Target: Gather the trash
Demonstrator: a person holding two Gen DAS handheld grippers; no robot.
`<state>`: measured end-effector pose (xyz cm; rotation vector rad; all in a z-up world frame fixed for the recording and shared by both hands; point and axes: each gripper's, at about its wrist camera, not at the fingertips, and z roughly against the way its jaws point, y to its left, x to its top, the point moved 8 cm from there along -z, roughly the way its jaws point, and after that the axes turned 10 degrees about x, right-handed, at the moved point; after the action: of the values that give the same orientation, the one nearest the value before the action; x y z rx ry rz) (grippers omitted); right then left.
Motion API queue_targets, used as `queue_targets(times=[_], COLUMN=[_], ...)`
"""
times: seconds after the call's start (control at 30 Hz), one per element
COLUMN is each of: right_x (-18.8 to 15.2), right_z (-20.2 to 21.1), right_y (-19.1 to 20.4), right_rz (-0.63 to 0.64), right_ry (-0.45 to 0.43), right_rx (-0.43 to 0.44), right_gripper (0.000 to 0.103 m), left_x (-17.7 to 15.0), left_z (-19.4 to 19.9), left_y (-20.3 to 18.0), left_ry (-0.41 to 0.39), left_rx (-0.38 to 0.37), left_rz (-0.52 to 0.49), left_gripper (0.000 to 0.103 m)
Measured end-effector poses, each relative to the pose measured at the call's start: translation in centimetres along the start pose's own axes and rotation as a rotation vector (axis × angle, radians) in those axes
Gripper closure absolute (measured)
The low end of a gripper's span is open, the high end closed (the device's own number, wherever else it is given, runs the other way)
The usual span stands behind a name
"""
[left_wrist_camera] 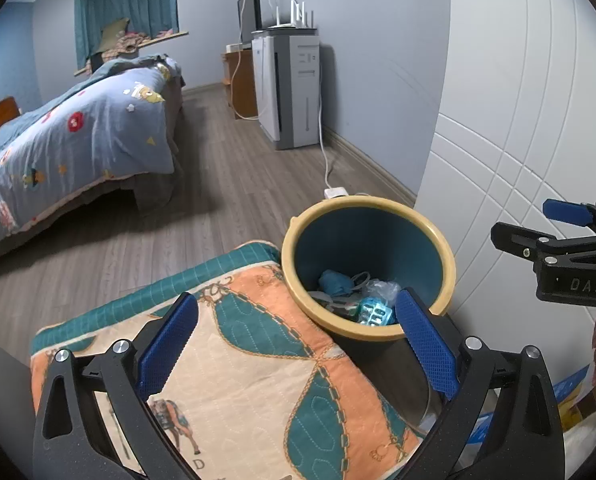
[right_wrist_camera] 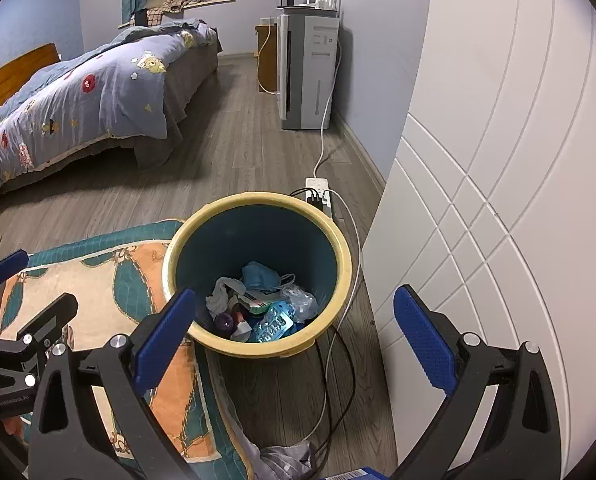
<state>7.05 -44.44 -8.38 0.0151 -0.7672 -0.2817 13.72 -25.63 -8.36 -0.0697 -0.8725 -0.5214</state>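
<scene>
A blue bin with a yellow rim (left_wrist_camera: 446, 253) (right_wrist_camera: 257, 200) stands on the floor beside a patterned quilted mat (left_wrist_camera: 233, 364) (right_wrist_camera: 97, 280). Inside lie several pieces of trash: a blue face mask (right_wrist_camera: 259, 274), a blister pack (left_wrist_camera: 374, 312) (right_wrist_camera: 275, 324), crumpled plastic (right_wrist_camera: 302, 300) and a purple cap (right_wrist_camera: 223, 322). My left gripper (left_wrist_camera: 293, 344) hangs open over the mat and the bin's near rim, holding nothing. My right gripper (right_wrist_camera: 293, 340) is open and empty above the bin's near rim; it also shows at the right edge of the left wrist view (left_wrist_camera: 538, 224).
A white panelled door (right_wrist_camera: 498, 200) rises right of the bin. A power strip (right_wrist_camera: 318, 194) and cables (right_wrist_camera: 334, 380) lie on the wood floor behind and beside the bin. A bed (right_wrist_camera: 77, 96) stands at left, an air purifier (right_wrist_camera: 306, 72) against the far wall. Crumpled cloth (right_wrist_camera: 281, 458) lies near the mat's corner.
</scene>
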Motion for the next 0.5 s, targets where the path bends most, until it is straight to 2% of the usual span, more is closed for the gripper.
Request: queue_targets(times=[0.5], right_x=[-0.1], right_z=[0.01], right_y=[-0.3], right_rz=[-0.003], right_ry=[0.0], right_rx=[-0.005], right_gripper=[0.006], left_x=[-0.05], left_z=[0.0], left_y=[-0.08], left_ry=[0.001], left_rx=[-0.002], left_rz=[-0.002], left_gripper=[0.005])
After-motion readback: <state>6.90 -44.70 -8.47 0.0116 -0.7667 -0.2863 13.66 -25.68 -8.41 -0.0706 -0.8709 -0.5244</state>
